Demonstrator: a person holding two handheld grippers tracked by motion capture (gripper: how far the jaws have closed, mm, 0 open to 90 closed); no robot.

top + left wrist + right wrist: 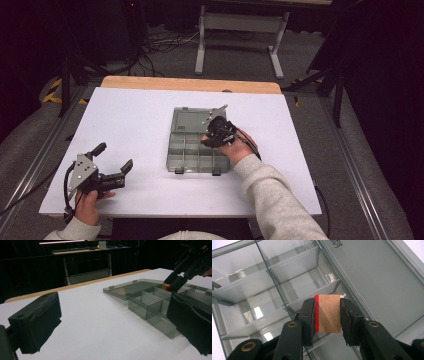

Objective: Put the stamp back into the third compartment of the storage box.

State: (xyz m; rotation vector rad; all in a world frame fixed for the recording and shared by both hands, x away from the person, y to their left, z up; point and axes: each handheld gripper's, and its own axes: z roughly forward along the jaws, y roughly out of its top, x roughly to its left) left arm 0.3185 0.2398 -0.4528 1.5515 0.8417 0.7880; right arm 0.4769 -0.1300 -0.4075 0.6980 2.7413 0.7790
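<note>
White bench point(140, 125): small wooden block point(328, 313), judged light, rigid, is pinched across flat sides by right gripper point(327, 315) over organizer box point(177, 150); left gripper point(116, 160), at 8 o'clock, gapes empty.

White table top point(140, 125), wooden far edge; cables point(160, 42) on floor; metal stand point(240, 30) behind.

A wooden block point(328, 313) with one red face is held between the two black jaws of the right gripper point(327, 318), each jaw pressed against a side. Below it lies a clear plastic organiser box point(262, 287) with divided compartments, its open lid point(372, 277) stretching to the right.
</note>
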